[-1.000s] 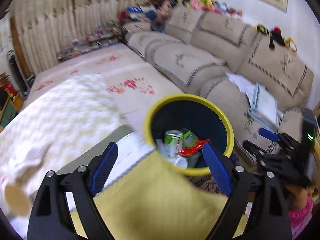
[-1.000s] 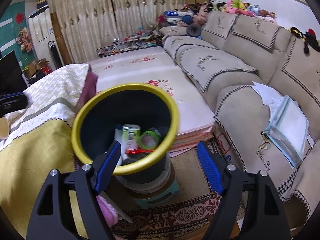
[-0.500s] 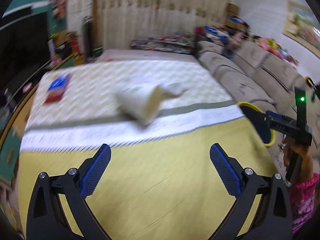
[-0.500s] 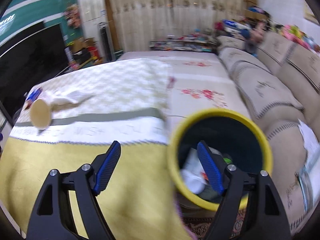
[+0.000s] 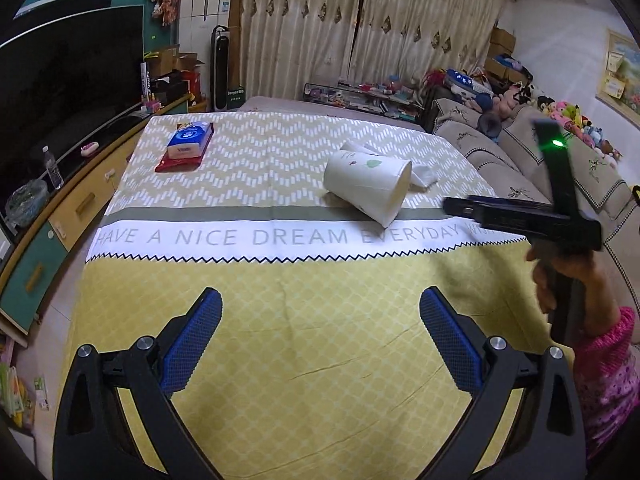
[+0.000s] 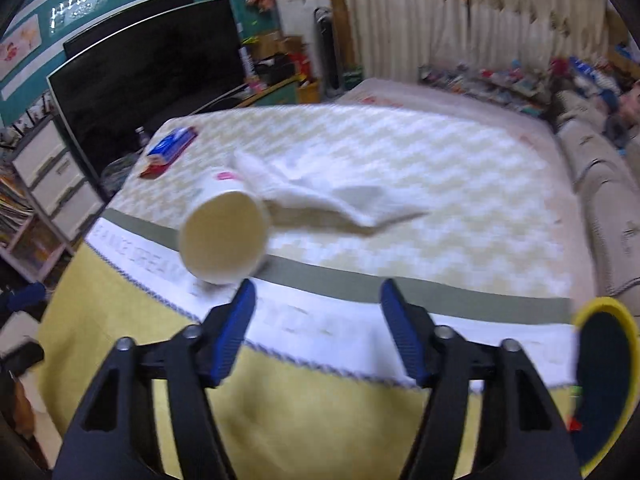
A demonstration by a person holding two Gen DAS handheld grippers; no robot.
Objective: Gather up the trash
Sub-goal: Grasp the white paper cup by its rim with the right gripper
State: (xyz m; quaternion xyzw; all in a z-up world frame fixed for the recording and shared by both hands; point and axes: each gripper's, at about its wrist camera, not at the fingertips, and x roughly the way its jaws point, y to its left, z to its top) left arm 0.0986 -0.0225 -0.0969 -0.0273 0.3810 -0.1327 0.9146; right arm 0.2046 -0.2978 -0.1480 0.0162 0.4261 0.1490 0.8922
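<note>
On the bed's patterned cover (image 5: 320, 344), step in hand: approach to remaining trash. Yellow-rimmed bin (image 6: 604, 380) stands at the bed's right edge. Paper cup (image 5: 370, 190) lies tipped, crumpled tissue (image 6: 320, 192) just behind it. Left tongs (image 5: 322, 340) stand wide apart, empty. Right tongs (image 6: 316, 332) are closing, nothing between them. Next move, judged: reopen, advance, straddle cup.

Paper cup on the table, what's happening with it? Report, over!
Left tool open, empty. Right tool closing, nothing between. White paper cup tipped over on yellow tablecloth, crumpled white tissue behind it. Nothing in the way.
</note>
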